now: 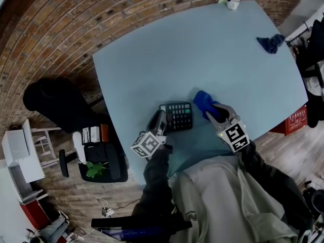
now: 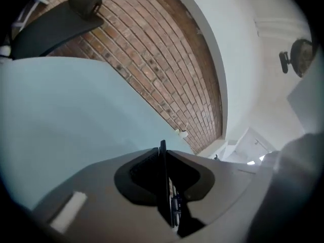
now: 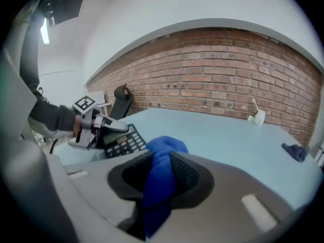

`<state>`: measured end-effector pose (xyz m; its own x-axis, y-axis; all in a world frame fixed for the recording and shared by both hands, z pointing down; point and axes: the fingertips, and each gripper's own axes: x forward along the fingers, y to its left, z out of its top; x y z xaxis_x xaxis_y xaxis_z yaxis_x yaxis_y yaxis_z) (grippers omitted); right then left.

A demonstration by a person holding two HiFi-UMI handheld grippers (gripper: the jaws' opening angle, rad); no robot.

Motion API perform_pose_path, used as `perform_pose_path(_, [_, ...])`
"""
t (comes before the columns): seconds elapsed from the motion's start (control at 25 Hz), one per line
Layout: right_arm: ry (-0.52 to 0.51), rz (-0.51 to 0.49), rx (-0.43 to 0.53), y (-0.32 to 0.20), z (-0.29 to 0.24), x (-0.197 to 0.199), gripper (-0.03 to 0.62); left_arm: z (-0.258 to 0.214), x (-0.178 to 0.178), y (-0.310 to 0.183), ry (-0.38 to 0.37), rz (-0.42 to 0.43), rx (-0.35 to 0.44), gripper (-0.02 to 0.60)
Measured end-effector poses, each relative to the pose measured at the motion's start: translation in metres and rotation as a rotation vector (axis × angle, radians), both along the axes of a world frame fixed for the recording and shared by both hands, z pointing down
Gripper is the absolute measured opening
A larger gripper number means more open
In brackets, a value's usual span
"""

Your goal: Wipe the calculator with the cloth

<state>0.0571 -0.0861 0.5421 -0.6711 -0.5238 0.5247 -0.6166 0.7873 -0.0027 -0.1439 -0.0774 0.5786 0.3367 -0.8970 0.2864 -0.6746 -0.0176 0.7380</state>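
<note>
A black calculator [image 1: 177,116] lies near the front edge of the pale blue table [image 1: 202,54]. My left gripper [image 1: 161,120] is shut on its left side. In the left gripper view the calculator [image 2: 162,153] shows edge-on as a thin dark plate between the pads of that gripper [image 2: 164,184]. A bright blue cloth [image 1: 201,100] is bunched in my right gripper [image 1: 210,108], just right of the calculator. In the right gripper view the cloth [image 3: 163,156] fills the gap of that gripper [image 3: 158,178], and beyond it are the calculator [image 3: 121,142] and the left gripper [image 3: 96,123].
A second, dark blue cloth [image 1: 271,43] lies at the table's far right edge. A small white object [image 1: 232,1] stands at the far edge by the brick wall. A black chair [image 1: 53,103] and a cart with small items [image 1: 98,153] are left of the table.
</note>
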Motion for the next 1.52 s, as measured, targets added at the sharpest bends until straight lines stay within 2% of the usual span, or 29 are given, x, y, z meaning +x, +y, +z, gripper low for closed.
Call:
perform_pose_path(0.12, [-0.015, -0.109, -0.011, -0.006, -0.01, -0.045, 0.101, -0.007, 0.004, 0.016, 0.064, -0.071, 0.027, 0.049])
perform_pose_path(0.2, [0.015, -0.23, -0.023, 0.01, -0.007, -0.081, 0.101, -0.017, 0.007, 0.024, 0.119, -0.139, 0.053, 0.049])
perform_pose_path(0.28, [0.05, -0.357, -0.014, 0.04, -0.011, -0.107, 0.101, -0.027, 0.004, 0.029, 0.142, -0.206, 0.072, 0.049])
perform_pose_path(0.36, [0.073, -0.483, -0.01, 0.079, -0.016, -0.12, 0.1, -0.037, -0.005, 0.034, 0.14, -0.247, 0.093, 0.051])
perform_pose_path(0.44, [0.114, -0.538, 0.011, 0.101, -0.019, -0.112, 0.098, -0.053, -0.012, 0.036, 0.152, -0.257, 0.127, 0.051])
perform_pose_path(0.52, [0.134, -0.452, 0.045, 0.085, -0.025, -0.088, 0.097, -0.069, -0.012, 0.039, 0.17, -0.25, 0.157, 0.052])
perform_pose_path(0.6, [0.1, -0.295, 0.069, 0.045, -0.039, -0.069, 0.097, -0.084, -0.003, 0.042, 0.173, -0.232, 0.173, 0.052])
perform_pose_path(0.68, [0.053, -0.227, 0.091, 0.015, -0.057, -0.072, 0.097, -0.096, 0.009, 0.042, 0.155, -0.209, 0.19, 0.052])
perform_pose_path(0.76, [0.042, -0.299, 0.128, 0.018, -0.076, -0.095, 0.097, -0.104, 0.021, 0.039, 0.148, -0.207, 0.214, 0.052])
perform_pose_path(0.88, [0.048, -0.519, 0.13, 0.073, -0.089, -0.13, 0.097, -0.116, 0.025, 0.036, 0.148, -0.216, 0.243, 0.051])
perform_pose_path(0.92, [0.05, -0.562, 0.117, 0.09, -0.088, -0.131, 0.096, -0.12, 0.021, 0.037, 0.152, -0.225, 0.249, 0.051])
perform_pose_path(1.0, [0.044, -0.559, 0.089, 0.101, -0.084, -0.116, 0.095, -0.126, 0.011, 0.042, 0.171, -0.245, 0.268, 0.051])
perform_pose_path(1.08, [0.021, -0.444, 0.089, 0.082, -0.084, -0.092, 0.095, -0.135, 0.005, 0.048, 0.165, -0.24, 0.312, 0.054])
perform_pose_path(1.12, [0.01, -0.366, 0.098, 0.064, -0.086, -0.08, 0.094, -0.141, 0.006, 0.05, 0.136, -0.217, 0.341, 0.055])
perform_pose_path(1.2, [-0.014, -0.227, 0.107, 0.026, -0.094, -0.062, 0.094, -0.154, 0.015, 0.054, 0.041, -0.147, 0.395, 0.055])
perform_pose_path(1.28, [-0.052, -0.173, 0.093, 0.002, -0.107, -0.06, 0.094, -0.163, 0.031, 0.056, -0.061, -0.073, 0.436, 0.055])
perform_pose_path(1.36, [-0.075, -0.231, 0.075, 0.002, -0.122, -0.077, 0.095, -0.169, 0.047, 0.057, -0.148, -0.009, 0.47, 0.054])
perform_pose_path(1.44, [-0.098, -0.352, 0.055, 0.022, -0.139, -0.105, 0.094, -0.17, 0.056, 0.057, -0.196, 0.01, 0.475, 0.054])
perform_pose_path(1.52, [-0.117, -0.45, 0.049, 0.044, -0.15, -0.127, 0.094, -0.165, 0.05, 0.058, -0.141, -0.045, 0.448, 0.048])
